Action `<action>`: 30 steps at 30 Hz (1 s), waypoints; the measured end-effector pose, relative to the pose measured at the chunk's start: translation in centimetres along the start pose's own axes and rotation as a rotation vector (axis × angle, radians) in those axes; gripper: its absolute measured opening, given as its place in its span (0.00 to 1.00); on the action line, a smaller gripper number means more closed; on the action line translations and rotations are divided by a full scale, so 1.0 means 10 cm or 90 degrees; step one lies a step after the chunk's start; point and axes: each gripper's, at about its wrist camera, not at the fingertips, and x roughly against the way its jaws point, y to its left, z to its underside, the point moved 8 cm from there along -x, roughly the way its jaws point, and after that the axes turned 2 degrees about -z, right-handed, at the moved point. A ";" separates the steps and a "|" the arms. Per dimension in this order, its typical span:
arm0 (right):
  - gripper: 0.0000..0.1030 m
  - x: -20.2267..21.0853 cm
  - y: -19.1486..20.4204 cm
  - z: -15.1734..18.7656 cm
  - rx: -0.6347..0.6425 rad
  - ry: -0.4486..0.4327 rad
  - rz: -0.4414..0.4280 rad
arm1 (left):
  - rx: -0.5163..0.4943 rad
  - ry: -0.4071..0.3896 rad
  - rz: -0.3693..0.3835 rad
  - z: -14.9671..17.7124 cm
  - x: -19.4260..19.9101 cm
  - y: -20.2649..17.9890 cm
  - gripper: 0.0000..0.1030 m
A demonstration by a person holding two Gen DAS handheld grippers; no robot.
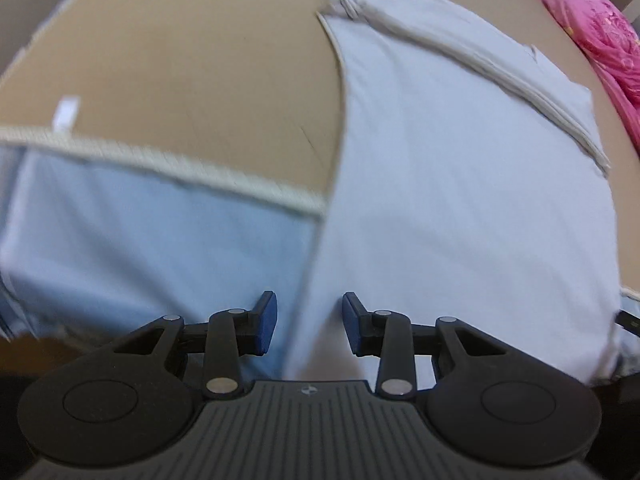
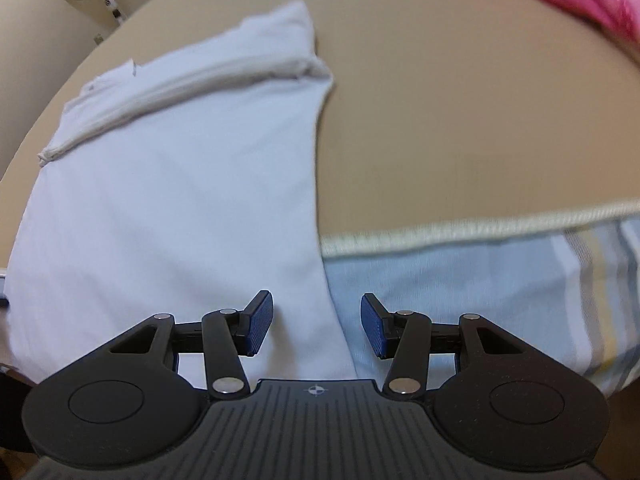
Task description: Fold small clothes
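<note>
Garment position first: I see a pale white garment (image 1: 460, 184) lying flat on the tan table (image 1: 180, 64), with a grey-trimmed waistband edge (image 1: 492, 68) at its far end. In the left wrist view it fills the field from 12 o'clock round to 3 o'clock; in the right wrist view the same garment (image 2: 172, 184) fills the field from 9 o'clock to 12 o'clock. Its long axis runs away from both tools, near edge under the fingers, trimmed end farthest off.

A 2nd piece, light blue cloth (image 1: 160, 240) with a cream hem, lies under or against the white garment's near end. I cannot tell which layer is on top at the seam. In the right wrist view the blue cloth (image 2: 460, 280) turns striped toward 3 o'clock.

Tool state: the left gripper (image 1: 309, 322) has its jaws parted, nothing pinched, and straddles the border between white and blue. The right gripper (image 2: 317, 326) stands likewise parted and empty over the same kind of border, white at its 9 o'clock side, blue at its 3 o'clock side.

Judgement: neither hand is clearly nearer; both sit over the near edge. The coming move turns on that edge lying directly below the fingers, with the fold direction toward 12 o'clock along the long axis.

Pink fabric (image 1: 600, 32) sits at the table's far side, well apart from the work.
</note>
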 end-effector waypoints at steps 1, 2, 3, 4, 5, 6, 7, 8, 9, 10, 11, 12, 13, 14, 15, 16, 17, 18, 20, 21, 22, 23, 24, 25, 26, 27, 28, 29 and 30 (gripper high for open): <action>0.49 -0.03 -0.02 0.02 -0.009 0.013 -0.001 | -0.002 0.006 0.009 0.06 0.00 -0.04 0.38; 0.49 -0.06 -0.05 0.05 -0.015 0.026 0.002 | -0.008 0.008 0.009 0.13 0.01 -0.07 0.38; 0.49 -0.10 -0.06 0.08 -0.017 0.041 0.008 | -0.016 0.008 -0.003 0.17 0.01 -0.08 0.38; 0.49 -0.13 -0.07 0.12 -0.017 0.051 0.010 | -0.021 0.005 -0.014 0.19 0.02 -0.08 0.37; 0.49 -0.14 -0.07 0.14 -0.013 0.056 0.011 | -0.019 0.003 -0.018 0.19 0.02 -0.07 0.36; 0.49 -0.14 -0.05 0.15 -0.006 0.056 0.012 | -0.008 0.004 -0.017 0.18 0.03 -0.03 0.33; 0.49 -0.14 -0.05 0.16 -0.004 0.056 0.012 | 0.006 0.007 -0.015 0.19 0.03 0.00 0.30; 0.49 -0.14 -0.05 0.16 -0.006 0.058 0.009 | 0.022 0.009 -0.012 0.18 0.03 0.04 0.28; 0.49 -0.15 -0.05 0.18 -0.009 0.060 0.007 | 0.032 0.011 -0.010 0.20 0.03 0.05 0.26; 0.49 -0.14 -0.05 0.20 -0.012 0.061 0.005 | 0.036 0.011 -0.009 0.20 0.03 0.06 0.25; 0.48 -0.14 -0.05 0.20 -0.014 0.062 0.003 | 0.032 0.011 -0.011 0.20 0.03 0.06 0.23; 0.47 -0.14 -0.05 0.21 -0.014 0.063 0.002 | 0.020 0.008 -0.017 0.20 0.04 0.04 0.21; 0.43 -0.14 -0.05 0.22 -0.013 0.065 0.000 | 0.010 0.006 -0.021 0.21 0.04 0.01 0.16; 0.37 -0.15 -0.04 0.22 -0.011 0.066 -0.004 | 0.002 0.005 -0.023 0.20 0.04 -0.01 0.12; 0.33 -0.15 -0.03 0.22 -0.011 0.067 -0.009 | 0.001 0.002 -0.021 0.16 0.07 -0.03 0.06; 0.25 -0.14 -0.02 0.22 -0.011 0.067 -0.016 | 0.004 -0.004 -0.018 0.15 0.08 -0.04 0.05; 0.16 -0.13 -0.02 0.22 -0.012 0.066 -0.021 | 0.006 -0.010 -0.017 0.15 0.10 -0.04 0.05; 0.13 -0.12 -0.01 0.23 -0.015 0.065 -0.025 | 0.008 -0.015 -0.015 0.16 0.14 -0.03 0.05; 0.11 -0.10 -0.02 0.23 -0.026 0.063 -0.035 | 0.016 -0.016 -0.012 0.17 0.15 -0.02 0.06; 0.11 -0.10 -0.03 0.23 -0.028 0.063 -0.037 | 0.020 -0.012 -0.012 0.17 0.13 -0.02 0.06; 0.12 -0.10 -0.03 0.24 -0.029 0.064 -0.037 | 0.023 -0.007 -0.014 0.17 0.12 -0.01 0.07; 0.12 -0.10 -0.03 0.25 -0.030 0.067 -0.036 | 0.024 0.001 -0.017 0.18 0.09 -0.01 0.07; 0.12 -0.11 -0.04 0.26 -0.030 0.070 -0.033 | 0.025 0.007 -0.020 0.17 0.06 0.01 0.08; 0.12 -0.12 -0.04 0.27 -0.028 0.073 -0.031 | 0.024 0.009 -0.021 0.17 0.04 0.01 0.08; 0.13 -0.12 -0.02 0.28 -0.022 0.074 -0.029 | 0.020 0.010 -0.024 0.18 0.03 -0.01 0.08; 0.13 -0.12 -0.01 0.28 -0.015 0.074 -0.026 | 0.014 0.009 -0.028 0.18 0.03 -0.03 0.08; 0.13 -0.13 0.01 0.28 -0.009 0.075 -0.024 | 0.009 0.007 -0.031 0.18 0.03 -0.04 0.08; 0.13 -0.13 0.01 0.28 -0.004 0.075 -0.022 | 0.004 0.006 -0.035 0.18 0.03 -0.06 0.08; 0.13 -0.13 0.02 0.28 -0.001 0.074 -0.021 | -0.001 0.004 -0.038 0.18 0.03 -0.08 0.08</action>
